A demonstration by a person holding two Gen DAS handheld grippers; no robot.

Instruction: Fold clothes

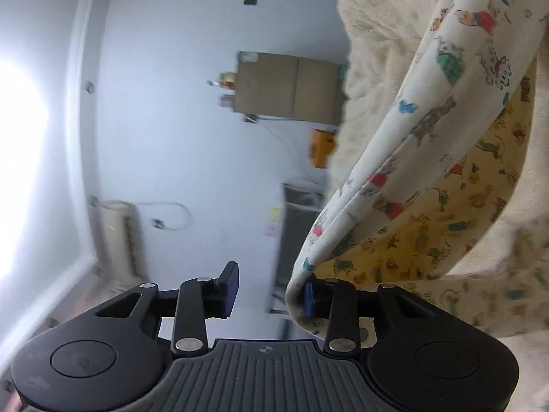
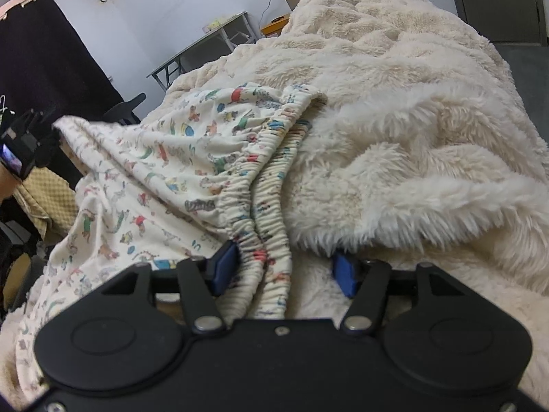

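A cream child's garment (image 2: 164, 158) printed with small coloured animals lies on a fluffy cream blanket (image 2: 411, 130). Its elastic waistband (image 2: 264, 185) runs down between the fingers of my right gripper (image 2: 284, 271), resting against the left pad (image 2: 224, 267). The right pad stands clear of it, so that gripper is open. In the left wrist view, which is rolled sideways, my left gripper (image 1: 269, 293) is open. A fold of the garment (image 1: 394, 185) hangs over its right finger (image 1: 308, 300), and nothing is between the pads. The right wrist view shows that corner lifted at the far left.
A person's hand with the other gripper (image 2: 24, 144) is at the left edge, beside a black curtain (image 2: 44, 51). Behind the bed stand a grey folding table (image 2: 212, 41), cardboard boxes (image 1: 288, 86) and a white wall. The blanket (image 1: 374, 51) covers the whole surface.
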